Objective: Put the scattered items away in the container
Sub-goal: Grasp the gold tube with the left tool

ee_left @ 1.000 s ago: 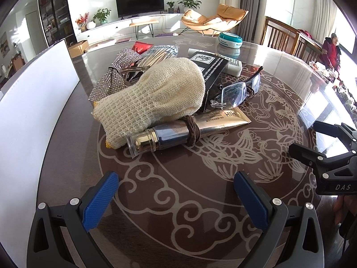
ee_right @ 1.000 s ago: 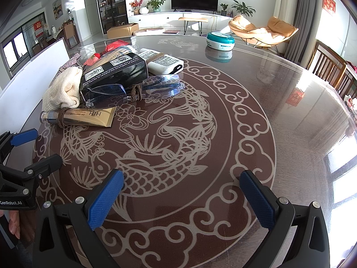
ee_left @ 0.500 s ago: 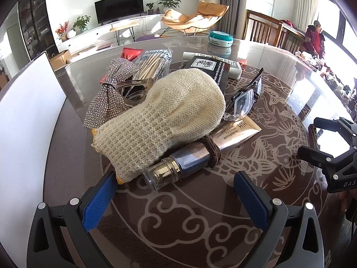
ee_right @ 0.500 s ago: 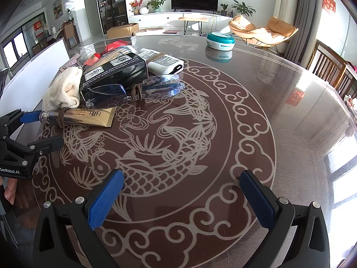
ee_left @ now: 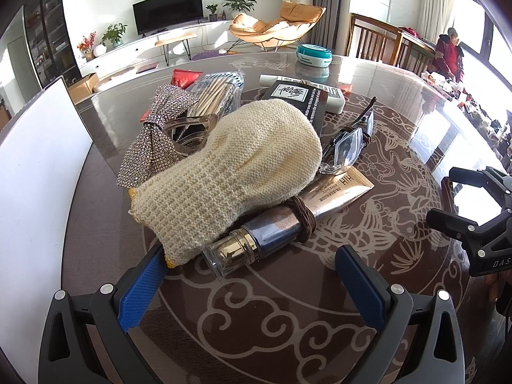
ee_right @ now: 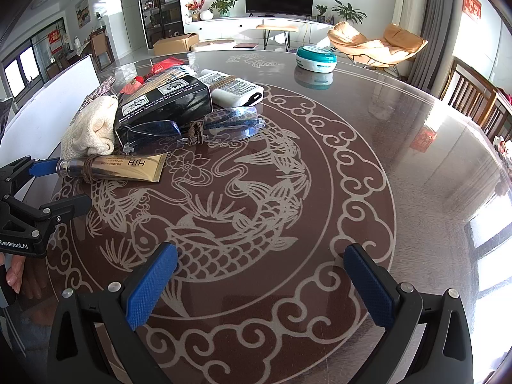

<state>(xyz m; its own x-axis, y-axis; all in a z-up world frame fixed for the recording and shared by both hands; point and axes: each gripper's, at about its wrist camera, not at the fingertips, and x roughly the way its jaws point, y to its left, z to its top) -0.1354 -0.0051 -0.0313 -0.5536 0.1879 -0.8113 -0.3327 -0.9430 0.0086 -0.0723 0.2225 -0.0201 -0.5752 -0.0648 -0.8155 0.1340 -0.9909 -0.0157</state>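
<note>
Your left gripper (ee_left: 249,283) has its jaws spread wide and empty, low at the near edge of the heap; your right gripper (ee_right: 259,283) is also spread and empty over bare table (ee_right: 400,147).

Risks, biggest first:
- Knitted mitt (ee_left: 230,172) drapes over the tube (ee_left: 288,220). Grab the tube and the mitt may drag along or slide off.
- Tube is round with a slick cap; a squeeze near the end could roll it.
- Glasses (ee_left: 348,142) lean on the tube's tail and could get knocked.

Hard to read: the white container (ee_left: 35,176) is cut off at left, its opening unseen. What lies under the mitt is hidden.
</note>
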